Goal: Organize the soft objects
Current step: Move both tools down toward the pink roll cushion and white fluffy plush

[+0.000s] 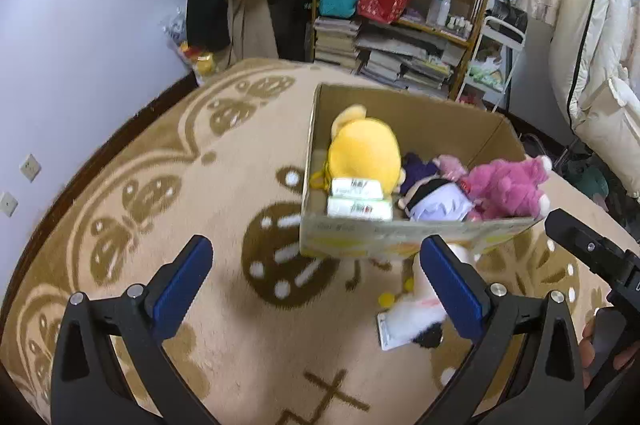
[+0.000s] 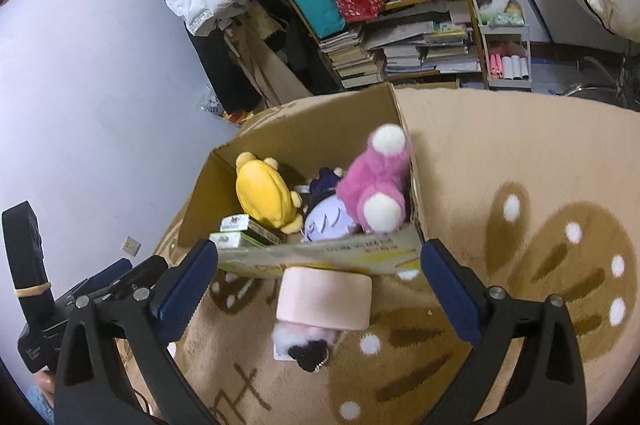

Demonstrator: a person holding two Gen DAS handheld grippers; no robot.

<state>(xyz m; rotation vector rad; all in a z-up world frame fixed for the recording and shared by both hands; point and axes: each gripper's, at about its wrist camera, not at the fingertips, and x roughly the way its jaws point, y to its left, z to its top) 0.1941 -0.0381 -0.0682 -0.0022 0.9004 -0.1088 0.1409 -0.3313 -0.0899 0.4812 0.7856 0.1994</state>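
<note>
Left claw (image 1: 316,281) spread wide, empty, low over rug (image 1: 224,337), right claw (image 2: 316,279) spread, angled down, small plush (image 2: 320,313) between its fingers, untouched, box (image 2: 320,257) just ahead

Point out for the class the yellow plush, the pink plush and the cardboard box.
yellow plush (image 1: 362,153), left wrist view, on its rounded yellow back.
pink plush (image 2: 376,177), right wrist view, on its pink body between the two white ends.
cardboard box (image 2: 320,253), right wrist view, on the printed near wall.
</note>
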